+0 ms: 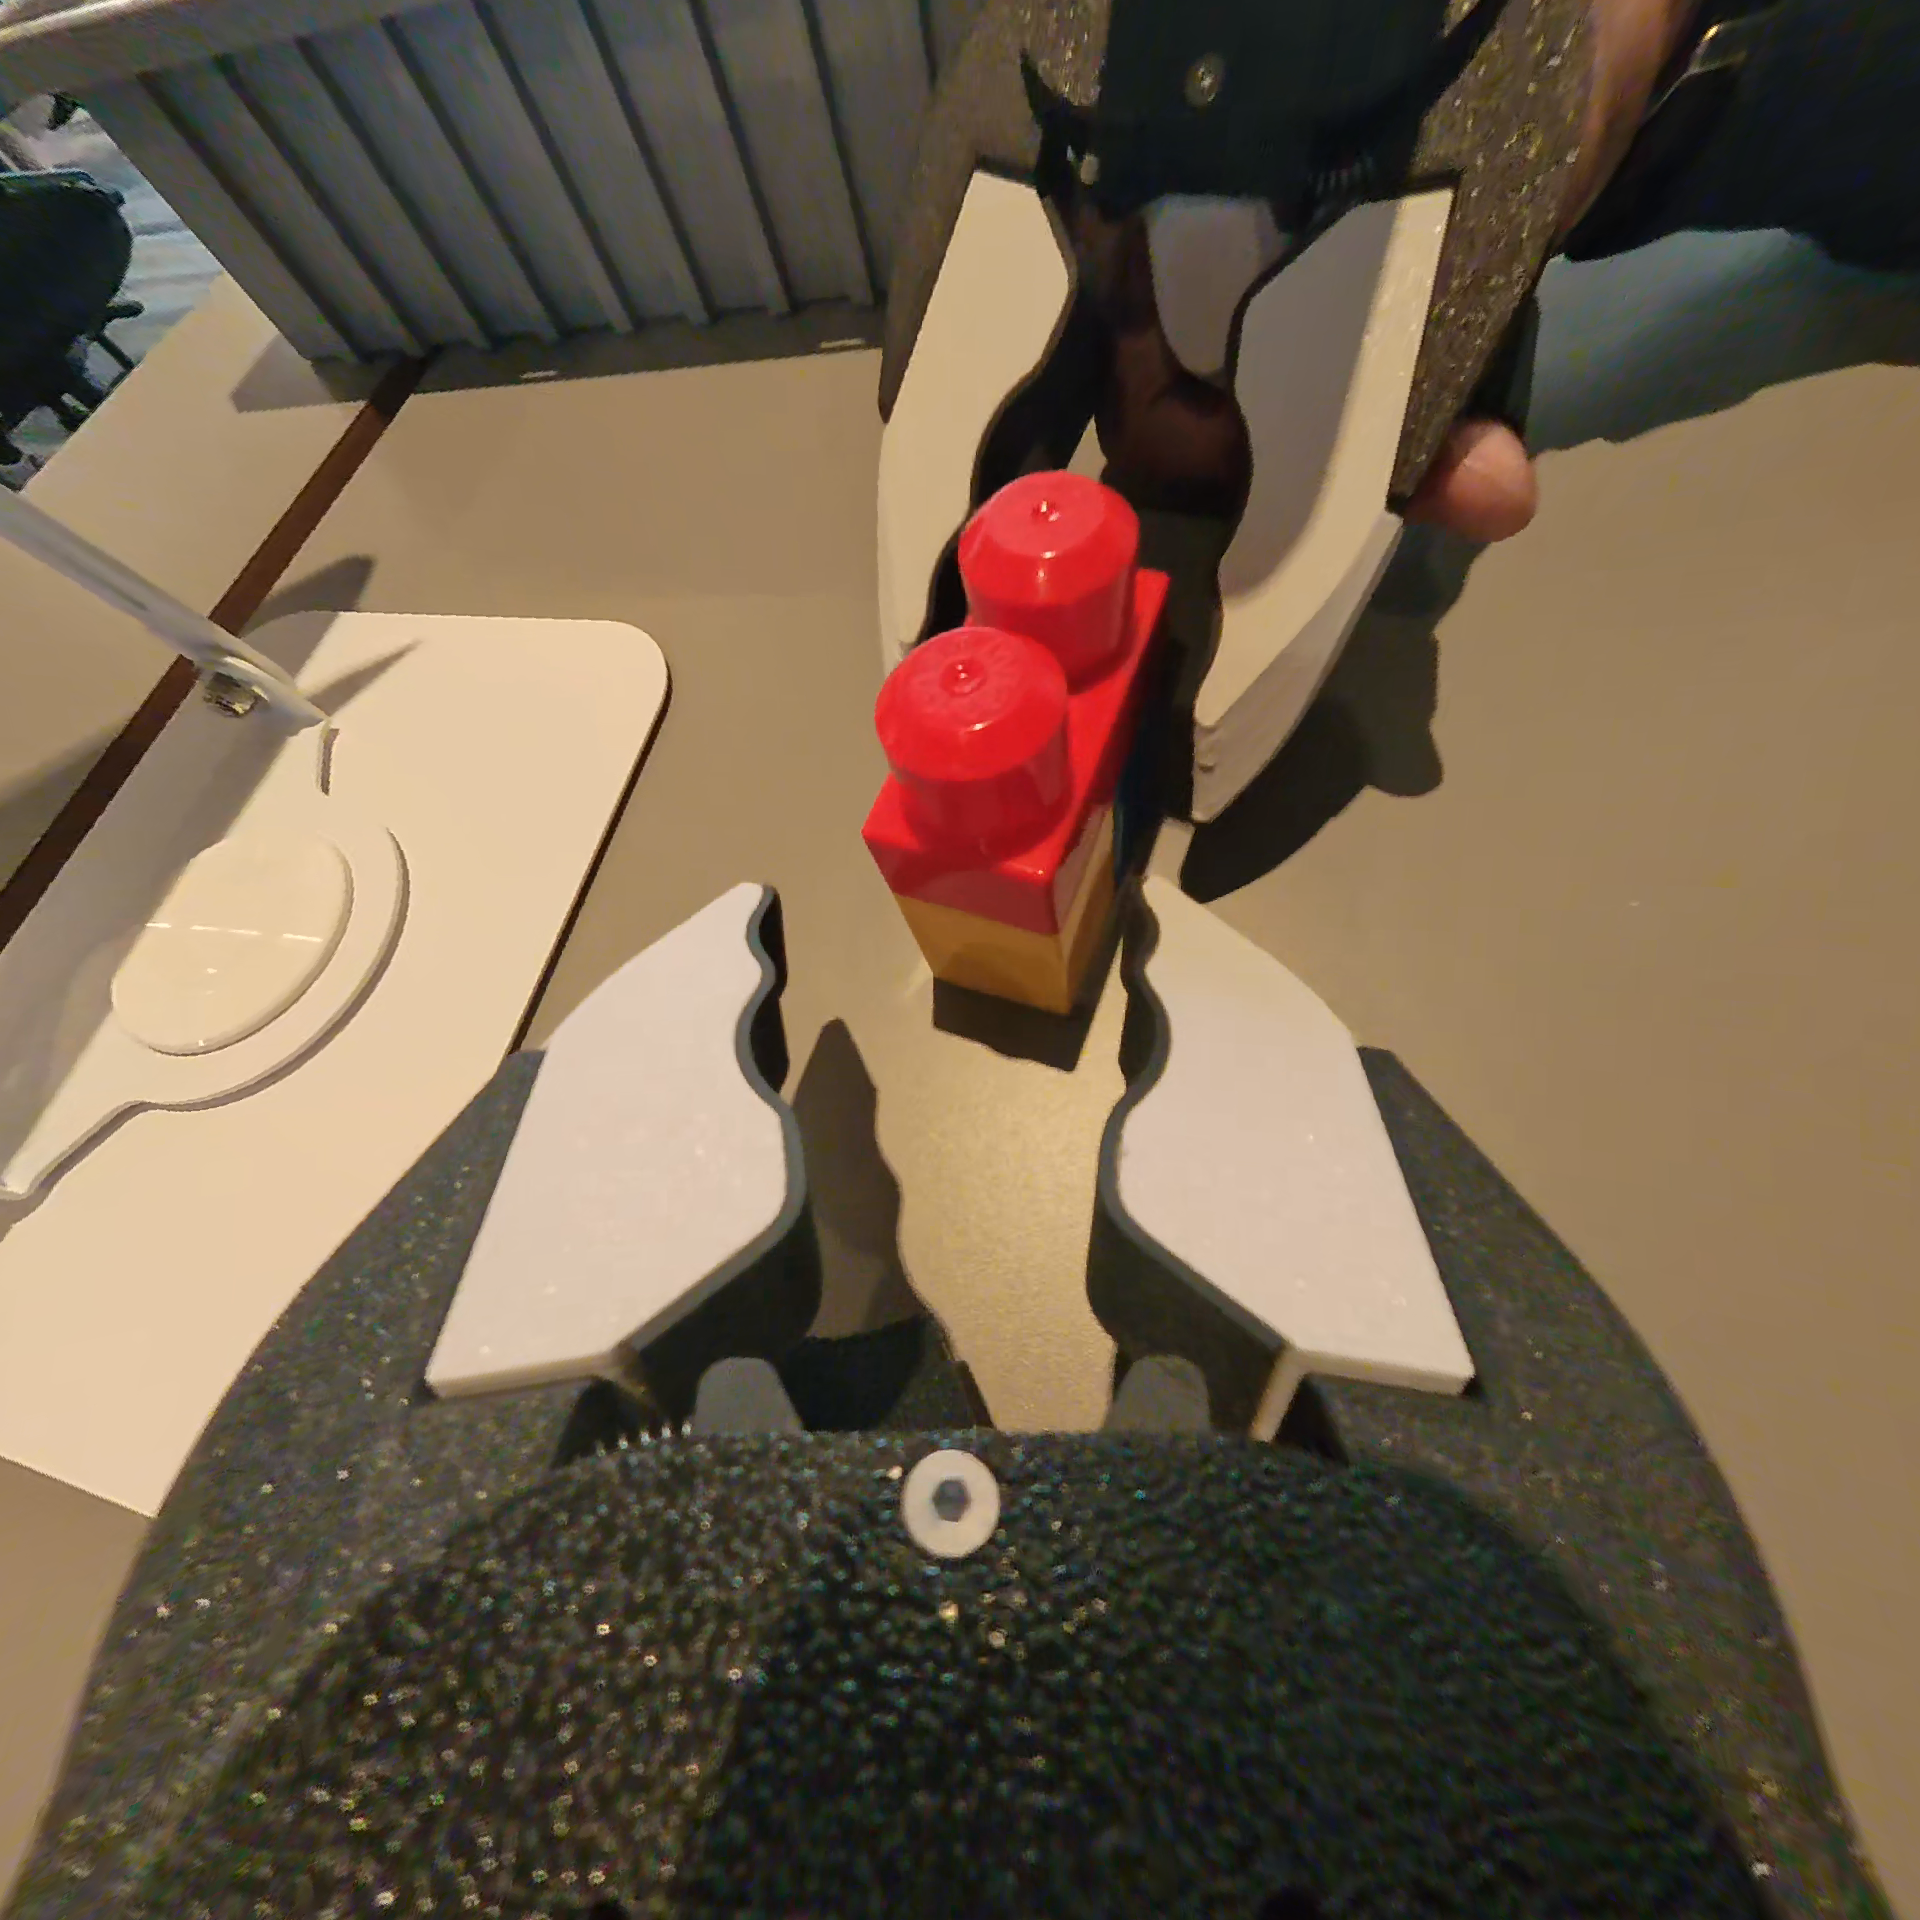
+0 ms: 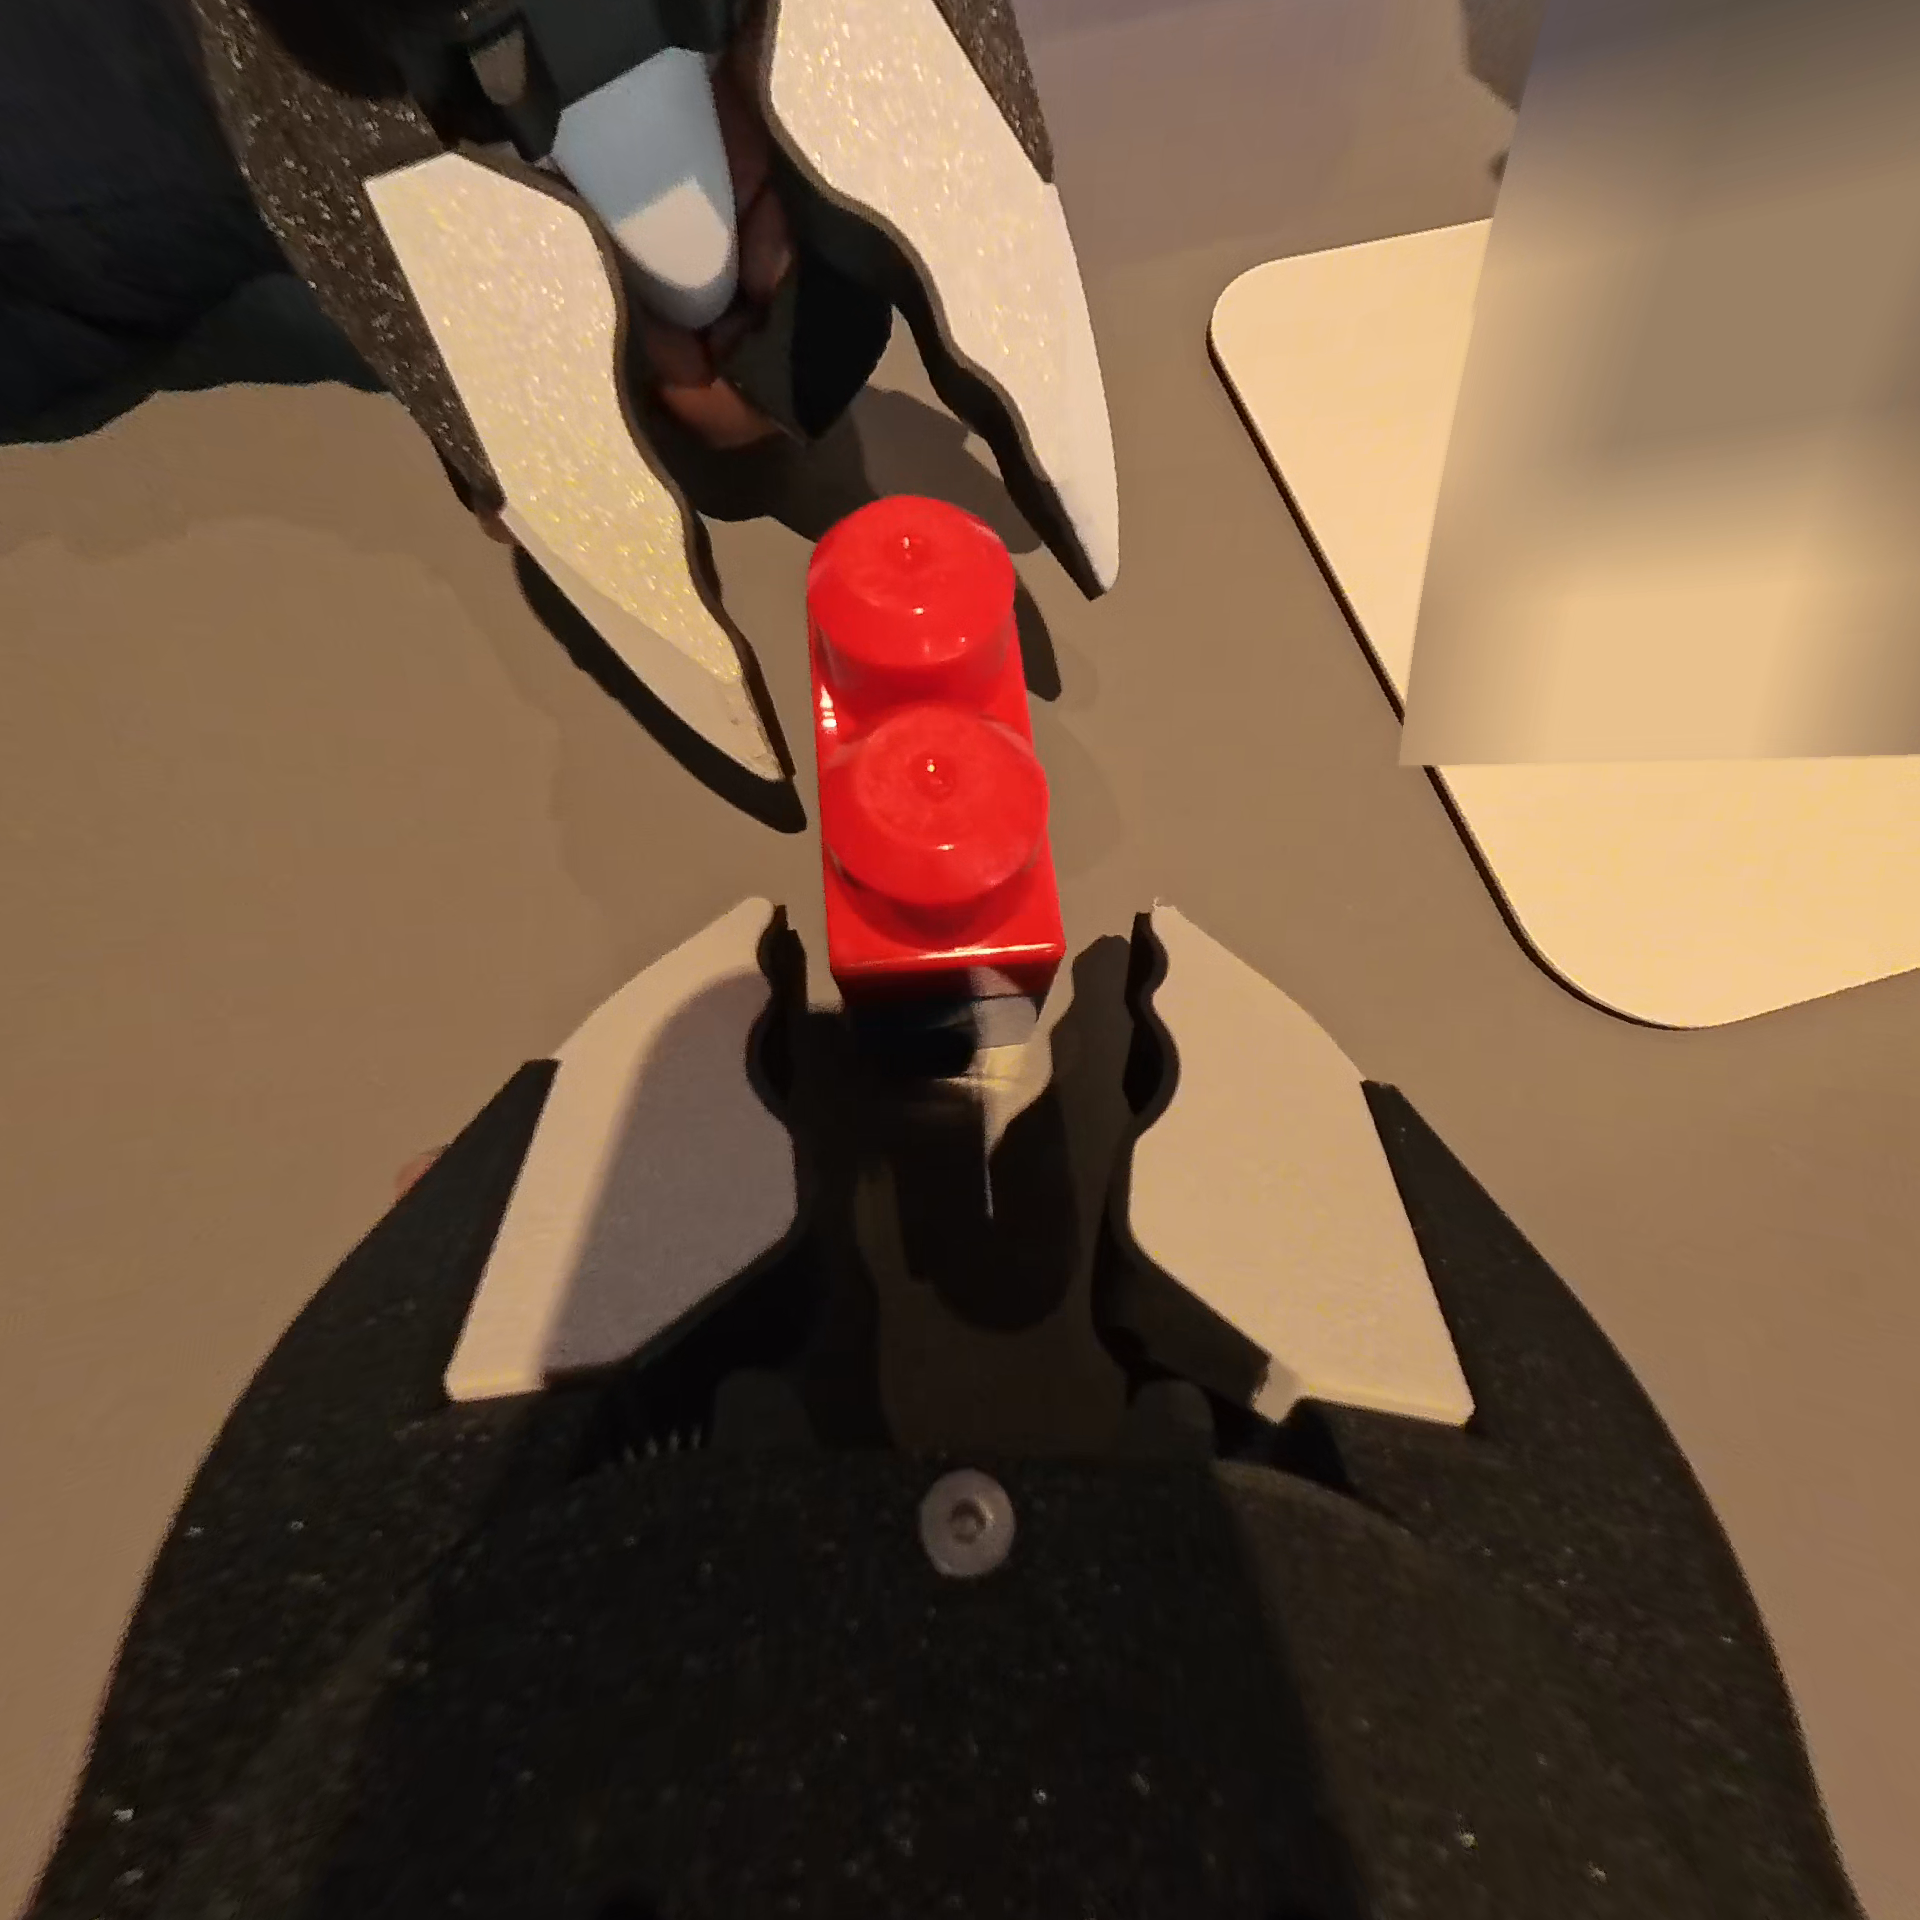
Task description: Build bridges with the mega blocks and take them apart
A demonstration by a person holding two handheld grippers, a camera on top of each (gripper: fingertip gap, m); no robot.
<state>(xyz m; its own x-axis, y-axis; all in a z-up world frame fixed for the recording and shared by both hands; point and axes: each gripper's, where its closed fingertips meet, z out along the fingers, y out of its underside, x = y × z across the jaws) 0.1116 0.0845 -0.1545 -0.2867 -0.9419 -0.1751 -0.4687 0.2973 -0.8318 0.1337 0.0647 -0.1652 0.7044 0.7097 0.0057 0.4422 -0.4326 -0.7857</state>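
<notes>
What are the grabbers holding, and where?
Nothing. Left gripper and right gripper have open jaws astride opposite ends of the red block, not gripping it.

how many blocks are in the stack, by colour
red block: 1, on top, two studs
yellow block: 1, beneath the red one
dark block: 1, partly hidden under the red one's other end
total: 3 blocks visible
</notes>
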